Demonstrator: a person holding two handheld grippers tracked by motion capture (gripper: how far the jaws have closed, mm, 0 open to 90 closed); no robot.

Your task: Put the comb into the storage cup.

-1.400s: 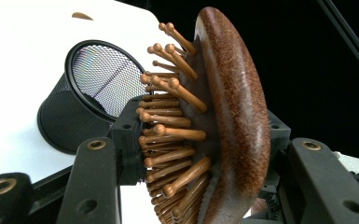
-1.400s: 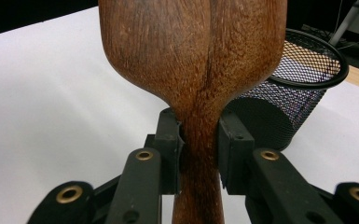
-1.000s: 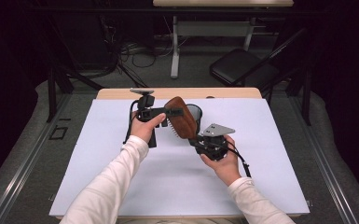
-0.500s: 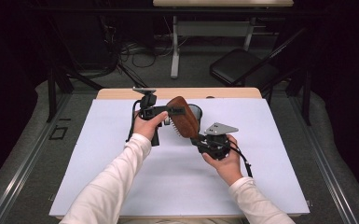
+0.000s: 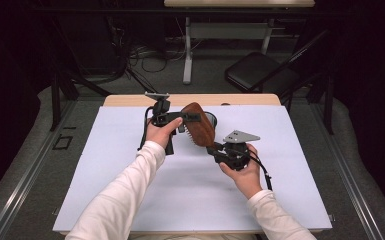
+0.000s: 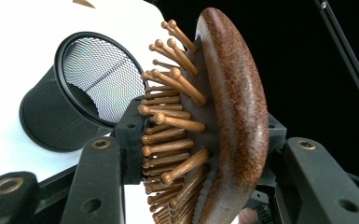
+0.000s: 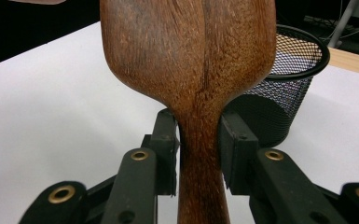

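A brown wooden hairbrush [image 5: 198, 125] with wooden pins hangs above the white mat, held between both grippers. My left gripper [image 5: 187, 119] is shut on the brush head [image 6: 233, 107], one jaw in among the pins and the other on the smooth back. My right gripper [image 5: 214, 149] has its pads against the narrow handle [image 7: 199, 154], one on each side. Its jaws have eased a little wider, but the pads still lie on the wood. A black mesh cup [image 5: 213, 119] stands on the mat just behind the brush, upright with its mouth empty [image 6: 74, 93].
The white mat [image 5: 130, 165] covers most of a wooden table [image 5: 130, 100]. The mesh cup [image 7: 289, 93] sits close beyond the brush head. Behind the table are a black chair [image 5: 260, 75], cables and desk legs on a dark floor.
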